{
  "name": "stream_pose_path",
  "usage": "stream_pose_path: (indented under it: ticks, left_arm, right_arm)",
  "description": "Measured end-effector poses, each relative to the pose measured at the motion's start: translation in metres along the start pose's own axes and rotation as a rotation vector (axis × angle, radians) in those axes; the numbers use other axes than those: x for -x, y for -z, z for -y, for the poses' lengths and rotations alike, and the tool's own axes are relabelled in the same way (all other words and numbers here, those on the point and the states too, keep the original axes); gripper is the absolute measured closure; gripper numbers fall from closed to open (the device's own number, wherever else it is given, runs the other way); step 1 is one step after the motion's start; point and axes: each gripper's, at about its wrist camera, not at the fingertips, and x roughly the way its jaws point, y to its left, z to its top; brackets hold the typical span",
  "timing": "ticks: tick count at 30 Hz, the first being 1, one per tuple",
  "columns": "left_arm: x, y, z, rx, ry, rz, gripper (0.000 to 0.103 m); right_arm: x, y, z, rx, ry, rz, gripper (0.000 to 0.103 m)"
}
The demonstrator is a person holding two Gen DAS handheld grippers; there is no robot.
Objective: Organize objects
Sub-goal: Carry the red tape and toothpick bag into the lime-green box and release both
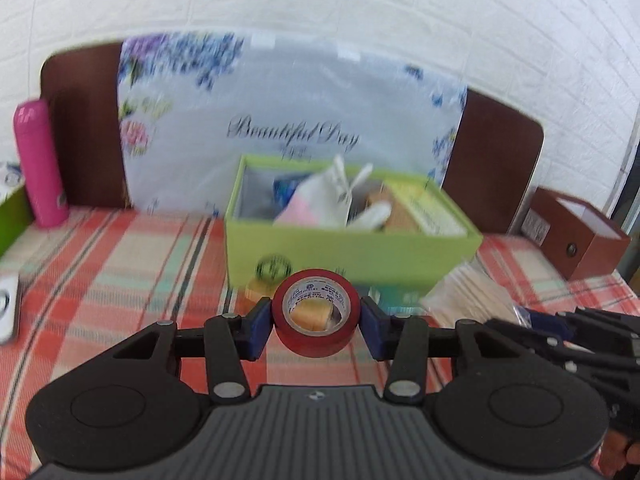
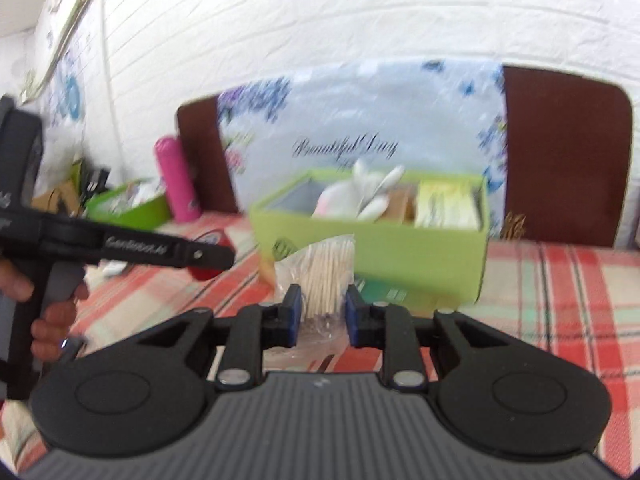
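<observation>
tape: red roll (image 1: pixel 315 322), white printed core, held upright, hole facing the camera; clear of the worktop, in front of the green box
sticks: clear bag of pale wooden sticks (image 2: pixel 326 276), bundle upright, loose plastic bunched at the bottom; just in front of the box's near wall
left claw (image 1: pixel 316 326): clamped on the tape, blue pads pressing its two sides; points slightly down toward the box
right claw (image 2: pixel 320 312): gripping the bag at its lower end, pads close together on the plastic; also aimed at the box, angled down
hand (image 2: pixel 52 308): fingers wrapped round the left tool's grip, seen at left edge of right view
box (image 1: pixel 352 248): lime green, open top, holds a white pouch, a brown piece, a yellow-green packet; rest too blurred to tell
spool: yellow thread spool (image 1: pixel 256 288) by the box's front left corner, blurred
worktop (image 1: pixel 120 264): red, cream and teal plaid cloth
bottle: pink (image 1: pixel 40 164), upright, far left
brown box (image 1: pixel 576 236): far right
room: white brick-pattern wall (image 1: pixel 360 4); dark brown panel behind with a floral sheet reading "Beautiful Day" (image 1: pixel 296 132)
</observation>
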Motion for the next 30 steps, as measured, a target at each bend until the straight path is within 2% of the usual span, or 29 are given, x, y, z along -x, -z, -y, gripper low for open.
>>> stream_pose_path:
  ticks: [5,9,13,16,17,18,19,22,23,24,27,30]
  left_arm:
    - [-0.024,-0.046,0.003,-0.021,-0.002,0.063,0.054]
    - [-0.056,-0.075,-0.004,-0.005,-0.007,0.075,0.054]
    - [-0.091,-0.089,-0.014,0.022,-0.025,0.06,0.054]
    - [-0.111,-0.09,-0.022,0.04,-0.034,0.056,0.053]
    - [-0.115,-0.088,-0.023,0.044,-0.04,0.062,0.049]
    - [-0.118,-0.085,-0.025,0.043,-0.05,0.063,0.034]
    - [-0.12,-0.082,-0.026,0.041,-0.071,0.06,0.022]
    - [-0.113,-0.067,-0.03,0.028,-0.099,0.064,0.021]
    - [-0.109,-0.062,-0.032,0.028,-0.096,0.062,0.021]
    - [-0.107,-0.057,-0.034,0.033,-0.1,0.057,0.021]
    - [-0.1,-0.047,-0.035,0.065,-0.109,0.039,0.021]
    - [-0.093,-0.041,-0.034,0.073,-0.118,0.029,0.021]
  right_arm:
    - [-0.029,-0.045,0.024,-0.046,0.076,0.079,0.081]
    - [-0.061,-0.072,0.039,-0.07,0.094,0.117,0.081]
    - [-0.098,-0.084,0.039,-0.022,0.115,0.136,0.081]
    - [-0.128,-0.082,0.045,0.008,0.111,0.112,0.079]
    - [-0.139,-0.079,0.046,0.024,0.102,0.093,0.074]
    - [-0.148,-0.075,0.045,0.047,0.092,0.065,0.063]
    - [-0.155,-0.07,0.042,0.078,0.096,0.036,0.057]
    - [-0.152,-0.053,0.037,0.161,0.148,0.068,0.036]
    - [-0.148,-0.048,0.037,0.168,0.162,0.083,0.025]
    - [-0.144,-0.044,0.037,0.166,0.17,0.092,0.02]
    - [-0.136,-0.035,0.039,0.137,0.164,0.089,0.014]
    - [-0.128,-0.033,0.041,0.114,0.17,0.077,0.013]
